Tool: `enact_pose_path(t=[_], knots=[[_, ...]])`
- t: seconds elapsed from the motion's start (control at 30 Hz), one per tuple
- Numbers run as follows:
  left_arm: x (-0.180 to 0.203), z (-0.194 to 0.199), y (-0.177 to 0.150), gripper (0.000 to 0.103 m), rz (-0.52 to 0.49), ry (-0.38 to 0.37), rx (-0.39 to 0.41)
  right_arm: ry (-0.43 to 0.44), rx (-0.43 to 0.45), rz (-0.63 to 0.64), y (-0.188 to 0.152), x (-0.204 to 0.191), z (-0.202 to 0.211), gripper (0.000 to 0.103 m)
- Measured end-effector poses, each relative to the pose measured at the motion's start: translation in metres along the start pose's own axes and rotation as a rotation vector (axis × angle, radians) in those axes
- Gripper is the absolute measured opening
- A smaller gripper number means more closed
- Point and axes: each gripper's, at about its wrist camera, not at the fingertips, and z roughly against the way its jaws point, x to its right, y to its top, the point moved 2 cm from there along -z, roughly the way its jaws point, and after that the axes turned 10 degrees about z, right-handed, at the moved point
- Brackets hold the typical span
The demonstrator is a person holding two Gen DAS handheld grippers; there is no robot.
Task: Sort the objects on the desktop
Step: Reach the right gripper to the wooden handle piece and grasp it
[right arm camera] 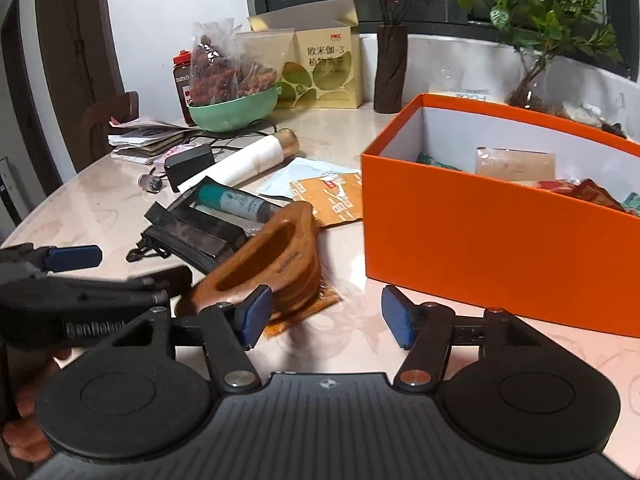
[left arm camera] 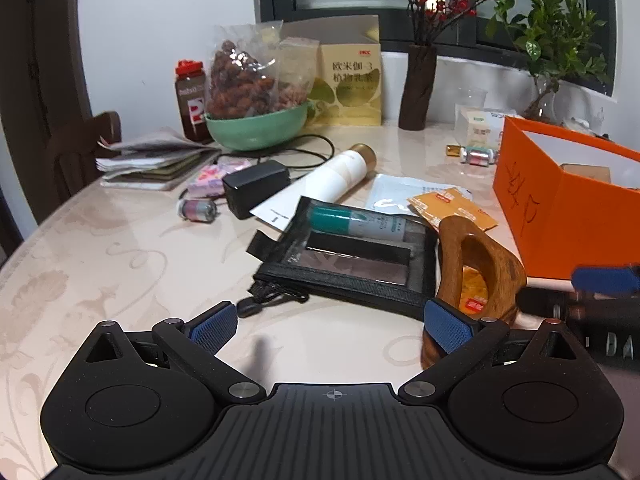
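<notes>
A brown wooden handle-shaped object [left arm camera: 480, 268] stands on the table on an orange sachet [left arm camera: 474, 292], just beyond my left gripper's right finger. It also shows in the right wrist view [right arm camera: 276, 256], by my right gripper's left finger. My left gripper [left arm camera: 332, 326] is open and empty. My right gripper [right arm camera: 326, 316] is open and empty, in front of the orange box [right arm camera: 480, 232]. A black mesh pouch [left arm camera: 352, 260] with a green-capped tube [left arm camera: 352, 220] lies ahead of the left gripper. The box holds several packets [right arm camera: 516, 168].
Further back lie a white and gold bottle [left arm camera: 340, 170], a black charger [left arm camera: 256, 188], a small vial [left arm camera: 198, 210], orange sachets [left arm camera: 452, 208], a white pouch [left arm camera: 394, 194], notebooks [left arm camera: 152, 160], a green bowl of snacks [left arm camera: 256, 124], a yellow box [left arm camera: 352, 84], a vase [left arm camera: 418, 88] and a plant [left arm camera: 552, 40].
</notes>
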Motion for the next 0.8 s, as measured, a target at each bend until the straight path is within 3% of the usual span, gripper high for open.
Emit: enact_pose_path(t=[0.03,0.13,0.17,0.23,0.37,0.6,0.63,0.8], knots=[[-0.001,-0.001,0.001,0.103,0.006,-0.001,-0.006,0.001,0.003,0.005,0.004,-0.001,-0.002,0.057],[-0.007,-0.005,0.004,0.103,0.039,-0.002,-0.028,0.024,-0.032,-0.032,0.013,0.002,-0.008,0.058],[-0.009,-0.006,0.005,0.103,0.043,0.006,-0.026,0.04,-0.056,-0.062,0.015,0.004,-0.011,0.062],[-0.01,-0.008,0.005,0.103,0.041,0.016,-0.025,0.061,-0.083,-0.109,0.016,0.011,-0.014,0.081],[-0.003,-0.013,0.005,0.103,0.018,0.011,-0.026,0.092,-0.149,-0.144,0.02,0.011,-0.027,0.079],[0.009,-0.019,0.006,0.103,-0.022,0.026,-0.004,0.114,-0.223,-0.213,0.024,0.007,-0.041,0.063],[0.011,-0.021,0.006,0.103,-0.019,0.02,-0.014,0.106,-0.217,-0.199,0.025,0.005,-0.04,0.046],[0.022,-0.024,0.004,0.103,-0.048,-0.006,-0.025,0.067,-0.225,-0.15,0.024,0.009,-0.041,0.03]])
